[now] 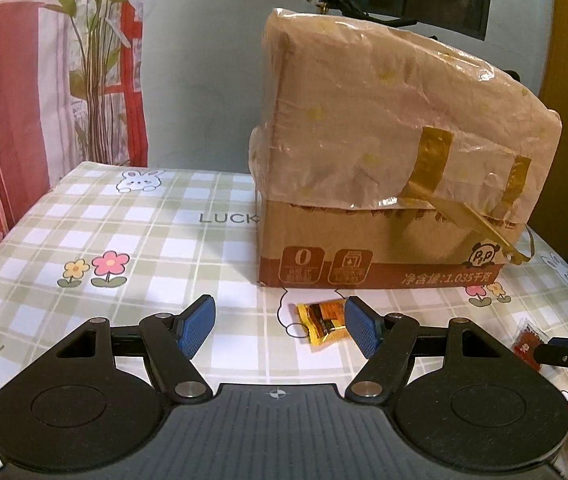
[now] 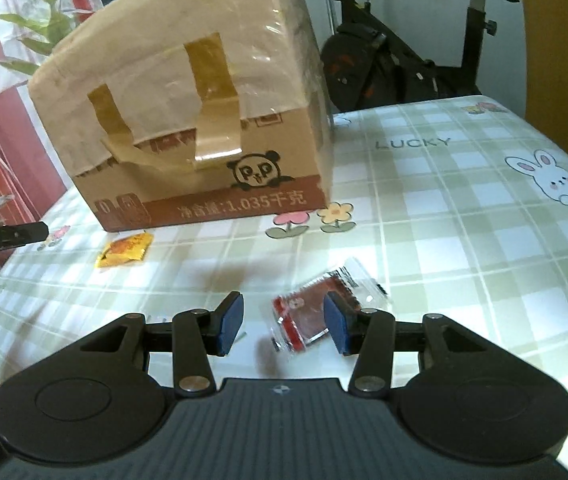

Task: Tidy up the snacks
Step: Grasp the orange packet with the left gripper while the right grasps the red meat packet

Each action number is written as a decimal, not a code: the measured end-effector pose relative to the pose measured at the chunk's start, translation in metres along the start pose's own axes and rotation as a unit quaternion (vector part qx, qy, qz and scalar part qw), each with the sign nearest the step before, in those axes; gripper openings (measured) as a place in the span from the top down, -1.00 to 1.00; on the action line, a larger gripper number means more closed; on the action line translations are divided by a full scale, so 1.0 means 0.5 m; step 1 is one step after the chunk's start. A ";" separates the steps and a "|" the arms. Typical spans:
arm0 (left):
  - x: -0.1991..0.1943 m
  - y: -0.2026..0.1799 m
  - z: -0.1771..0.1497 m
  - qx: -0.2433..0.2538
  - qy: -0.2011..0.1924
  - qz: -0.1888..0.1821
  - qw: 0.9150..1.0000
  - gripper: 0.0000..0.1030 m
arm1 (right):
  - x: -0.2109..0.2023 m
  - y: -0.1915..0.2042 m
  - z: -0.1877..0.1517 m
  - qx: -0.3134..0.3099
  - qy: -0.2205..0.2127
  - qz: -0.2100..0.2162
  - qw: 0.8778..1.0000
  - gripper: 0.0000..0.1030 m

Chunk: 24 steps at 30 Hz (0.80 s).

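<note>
A yellow snack packet [image 1: 321, 320] lies on the checked tablecloth just in front of the cardboard box [image 1: 384, 152]. My left gripper [image 1: 280, 328] is open, low over the cloth, with the packet beside its right fingertip. A red snack packet in clear wrap [image 2: 304, 316] lies between the fingers of my open right gripper [image 2: 284, 322], close to the right pad. The yellow packet [image 2: 124, 250] and the box [image 2: 188, 100] also show in the right wrist view. The red packet [image 1: 528, 342] shows at the right edge of the left wrist view.
The taped box stands at the back of the table [image 1: 124, 232], which has a green checked cloth with bunnies and flowers. A curtain and plant [image 1: 96, 60] stand left. An exercise bike [image 2: 396, 52] stands behind the table.
</note>
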<state>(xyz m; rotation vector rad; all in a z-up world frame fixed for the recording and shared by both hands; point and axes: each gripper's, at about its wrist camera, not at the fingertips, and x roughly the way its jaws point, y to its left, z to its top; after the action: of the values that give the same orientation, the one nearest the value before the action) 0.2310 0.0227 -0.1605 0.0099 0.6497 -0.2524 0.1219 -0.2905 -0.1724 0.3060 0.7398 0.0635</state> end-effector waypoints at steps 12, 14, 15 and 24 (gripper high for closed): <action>0.005 -0.003 -0.003 -0.002 0.007 -0.004 1.000 -0.43 | 0.022 0.001 0.005 0.012 0.024 -0.023 0.999 -0.18; 0.006 -0.004 -0.004 -0.002 0.009 -0.004 1.000 -0.43 | 0.034 0.002 0.013 0.008 0.023 -0.027 0.999 -0.18; 0.006 -0.004 -0.004 -0.002 0.010 -0.004 1.000 -0.43 | 0.040 0.002 0.018 0.005 0.022 -0.029 0.999 -0.19; 0.014 -0.008 -0.008 0.000 0.018 -0.002 1.000 -0.43 | 0.099 0.035 0.040 -0.055 0.013 -0.050 0.997 -0.29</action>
<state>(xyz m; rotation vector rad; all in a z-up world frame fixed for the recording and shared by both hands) 0.2328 0.0175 -0.1677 0.0130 0.6852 -0.2574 0.1727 -0.2708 -0.1859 0.1634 0.7740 0.0123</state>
